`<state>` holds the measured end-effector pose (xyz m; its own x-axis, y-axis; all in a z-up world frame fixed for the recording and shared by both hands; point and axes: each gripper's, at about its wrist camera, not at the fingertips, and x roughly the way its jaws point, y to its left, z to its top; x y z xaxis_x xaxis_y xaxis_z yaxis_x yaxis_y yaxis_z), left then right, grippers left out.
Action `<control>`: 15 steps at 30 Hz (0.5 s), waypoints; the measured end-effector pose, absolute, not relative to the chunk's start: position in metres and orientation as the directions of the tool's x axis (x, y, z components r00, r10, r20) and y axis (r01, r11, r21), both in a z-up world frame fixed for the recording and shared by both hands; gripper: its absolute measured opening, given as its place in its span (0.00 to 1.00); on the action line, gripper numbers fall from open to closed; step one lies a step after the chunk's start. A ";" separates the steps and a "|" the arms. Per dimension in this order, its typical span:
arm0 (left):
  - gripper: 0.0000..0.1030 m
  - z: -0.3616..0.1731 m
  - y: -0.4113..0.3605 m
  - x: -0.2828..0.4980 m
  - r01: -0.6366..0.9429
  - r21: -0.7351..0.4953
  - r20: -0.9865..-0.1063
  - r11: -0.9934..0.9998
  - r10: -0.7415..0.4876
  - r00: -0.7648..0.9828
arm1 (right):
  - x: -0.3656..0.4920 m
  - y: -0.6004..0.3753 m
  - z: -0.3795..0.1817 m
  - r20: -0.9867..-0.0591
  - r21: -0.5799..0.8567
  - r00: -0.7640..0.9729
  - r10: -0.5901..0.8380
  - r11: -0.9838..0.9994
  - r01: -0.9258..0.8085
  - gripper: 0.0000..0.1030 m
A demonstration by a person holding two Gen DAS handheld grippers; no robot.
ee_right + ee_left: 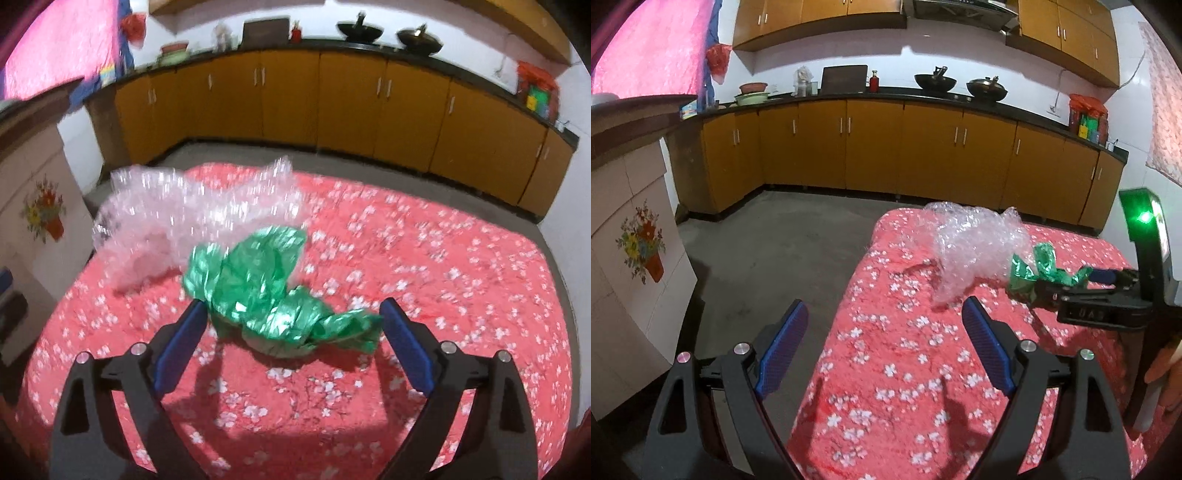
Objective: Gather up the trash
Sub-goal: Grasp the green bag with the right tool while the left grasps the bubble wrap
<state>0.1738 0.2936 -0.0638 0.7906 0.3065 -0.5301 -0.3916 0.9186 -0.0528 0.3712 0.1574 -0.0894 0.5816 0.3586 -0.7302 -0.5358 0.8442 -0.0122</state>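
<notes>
A crumpled green foil wrapper (pixel 269 291) lies on the red flowered tablecloth (pixel 443 266). A clear bubble-wrap sheet (pixel 192 210) lies just behind and left of it. My right gripper (pixel 293 308) is open, with its blue pads on either side of the wrapper's near end. In the left wrist view the right gripper (pixel 1082 284) reaches in from the right at the green wrapper (pixel 1034 271), beside the bubble wrap (pixel 971 247). My left gripper (pixel 884 308) is open and empty, over the table's left edge.
The tablecloth (pixel 905 369) covers a table with bare grey floor (pixel 775 240) to its left and behind it. A white cabinet with a flower picture (pixel 639 266) stands at the left. Orange kitchen cabinets (pixel 871 147) line the far wall.
</notes>
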 end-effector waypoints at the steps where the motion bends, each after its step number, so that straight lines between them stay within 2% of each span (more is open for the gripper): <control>1: 0.82 -0.063 0.294 0.175 -0.394 -0.054 -0.530 0.917 0.308 0.790 | 0.373 0.158 -0.091 -0.737 -0.007 0.572 0.361 0.842 -0.540 0.75; 2: 0.82 -0.062 0.295 0.176 -0.397 -0.056 -0.528 0.916 0.310 0.791 | 0.375 0.159 -0.093 -0.746 -0.001 0.558 0.364 0.837 -0.547 0.70; 4: 0.82 -0.061 0.296 0.178 -0.401 -0.055 -0.525 0.915 0.315 0.791 | 0.379 0.160 -0.098 -0.764 0.003 0.536 0.360 0.832 -0.555 0.55; 6: 0.82 -0.060 0.297 0.179 -0.401 -0.051 -0.522 0.915 0.318 0.792 | 0.381 0.159 -0.099 -0.770 0.024 0.519 0.372 0.829 -0.559 0.50; 15: 0.94 -0.037 0.295 0.201 -0.379 -0.066 -0.477 0.923 0.304 0.824 | 0.360 0.123 -0.095 -0.758 0.020 0.535 0.372 0.834 -0.552 0.44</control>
